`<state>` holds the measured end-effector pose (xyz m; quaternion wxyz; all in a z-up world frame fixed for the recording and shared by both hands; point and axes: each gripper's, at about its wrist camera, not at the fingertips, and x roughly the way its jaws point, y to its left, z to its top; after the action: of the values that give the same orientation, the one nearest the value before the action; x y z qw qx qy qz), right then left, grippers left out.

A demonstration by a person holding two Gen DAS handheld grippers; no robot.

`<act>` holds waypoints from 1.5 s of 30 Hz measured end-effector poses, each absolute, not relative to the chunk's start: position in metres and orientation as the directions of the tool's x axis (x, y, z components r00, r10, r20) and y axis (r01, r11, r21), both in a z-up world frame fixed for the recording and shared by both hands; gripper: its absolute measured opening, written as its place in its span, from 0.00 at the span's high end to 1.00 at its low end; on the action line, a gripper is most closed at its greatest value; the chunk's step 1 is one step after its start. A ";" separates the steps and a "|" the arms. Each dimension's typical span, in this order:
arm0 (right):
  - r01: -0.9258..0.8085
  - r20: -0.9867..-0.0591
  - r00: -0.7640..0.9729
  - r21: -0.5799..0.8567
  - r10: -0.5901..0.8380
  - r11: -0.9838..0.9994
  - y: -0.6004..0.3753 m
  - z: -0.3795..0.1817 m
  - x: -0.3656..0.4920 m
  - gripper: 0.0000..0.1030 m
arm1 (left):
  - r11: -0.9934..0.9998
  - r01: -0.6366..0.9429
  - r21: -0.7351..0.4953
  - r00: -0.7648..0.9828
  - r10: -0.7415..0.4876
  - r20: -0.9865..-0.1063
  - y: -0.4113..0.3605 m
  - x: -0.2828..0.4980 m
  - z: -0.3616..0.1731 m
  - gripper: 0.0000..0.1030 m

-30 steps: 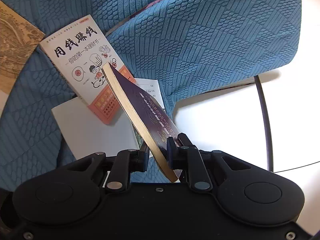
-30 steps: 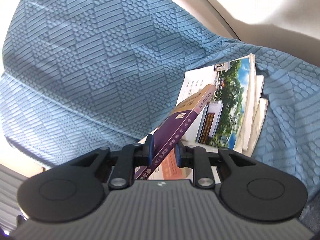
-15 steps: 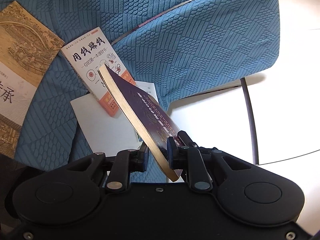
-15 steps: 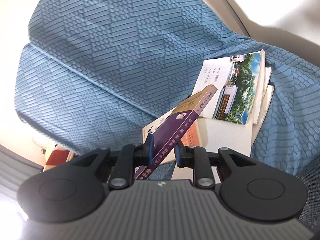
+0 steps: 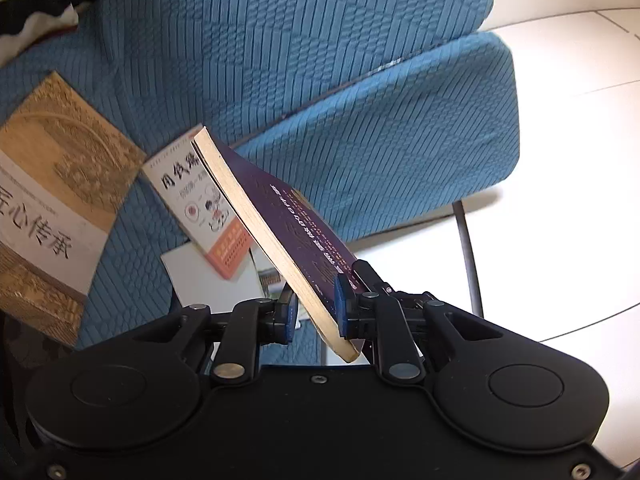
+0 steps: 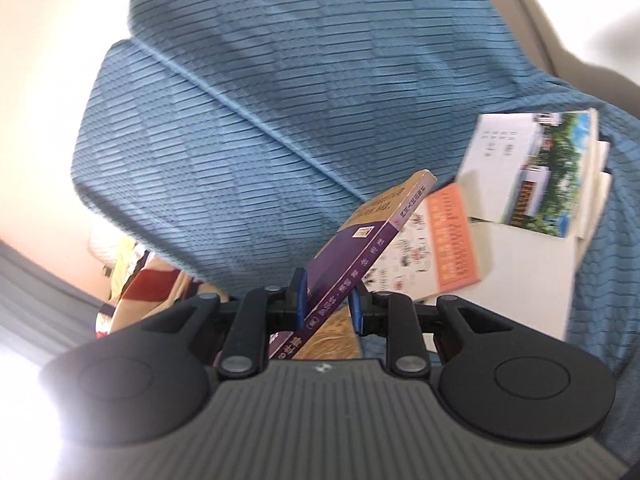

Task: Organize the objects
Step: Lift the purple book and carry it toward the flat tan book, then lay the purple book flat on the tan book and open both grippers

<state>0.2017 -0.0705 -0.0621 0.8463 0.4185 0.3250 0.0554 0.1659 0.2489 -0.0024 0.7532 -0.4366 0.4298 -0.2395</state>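
Note:
A purple paperback book [image 5: 280, 236] hangs tilted in the air above a blue sofa. My left gripper [image 5: 316, 310] is shut on its page edge and cover near one corner. My right gripper [image 6: 328, 300] is shut on the same purple book [image 6: 360, 248] at its spine side. Below it, on the blue sofa cushion [image 5: 360, 92], lie a white and orange book [image 5: 200, 208], a large tan book [image 5: 48, 208] and a white sheet [image 5: 212, 276]. The right wrist view shows a landscape-cover book [image 6: 540, 172] on a small stack.
The sofa's back cushion [image 6: 280, 80] rises behind the books. A white floor [image 5: 560, 160] with a dark cable [image 5: 466, 248] lies to the right of the sofa. A red and cream patterned cloth [image 6: 144, 288] sits at lower left in the right wrist view.
Both grippers have risen and pulled back with the purple book. The books on the cushion look smaller and farther, and the tan book has come into the left wrist view.

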 end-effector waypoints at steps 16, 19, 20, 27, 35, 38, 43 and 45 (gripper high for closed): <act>-0.030 -0.469 0.690 0.743 0.551 0.669 0.024 -0.055 0.249 0.76 | 0.504 -0.080 -0.860 0.667 -0.614 -0.422 0.347 0.140 -0.007 0.81; -0.087 -0.462 0.665 0.733 0.587 0.675 0.037 -0.067 0.258 0.76 | 0.497 -0.100 -0.862 0.689 -0.590 -0.421 0.356 0.133 -0.025 0.80; -0.096 -0.464 0.653 0.734 0.599 0.672 0.040 -0.073 0.262 0.76 | 0.495 -0.105 -0.862 0.697 -0.582 -0.419 0.358 0.131 -0.031 0.80; -0.155 -0.472 0.563 0.747 0.679 0.647 0.059 -0.108 0.285 0.76 | 0.475 -0.144 -0.868 0.728 -0.544 -0.418 0.367 0.120 -0.069 0.79; -0.198 -0.479 0.467 0.762 0.743 0.616 0.060 -0.146 0.304 0.76 | 0.470 -0.174 -0.865 0.705 -0.554 -0.443 0.360 0.120 -0.103 0.78; -0.198 -0.502 0.441 0.754 0.744 0.626 0.058 -0.157 0.310 0.76 | 0.486 -0.188 -0.854 0.691 -0.552 -0.466 0.354 0.121 -0.113 0.75; -0.203 -0.524 0.421 0.741 0.740 0.640 0.052 -0.171 0.317 0.76 | 0.492 -0.208 -0.845 0.665 -0.562 -0.491 0.345 0.122 -0.128 0.73; -0.195 -0.542 0.415 0.731 0.731 0.653 0.051 -0.178 0.318 0.76 | 0.503 -0.217 -0.837 0.654 -0.562 -0.507 0.342 0.122 -0.133 0.73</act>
<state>0.3185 0.0507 -0.1775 0.7877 0.2949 0.4541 0.2938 0.1224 0.3423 -0.1331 0.7686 -0.4858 0.4008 -0.1121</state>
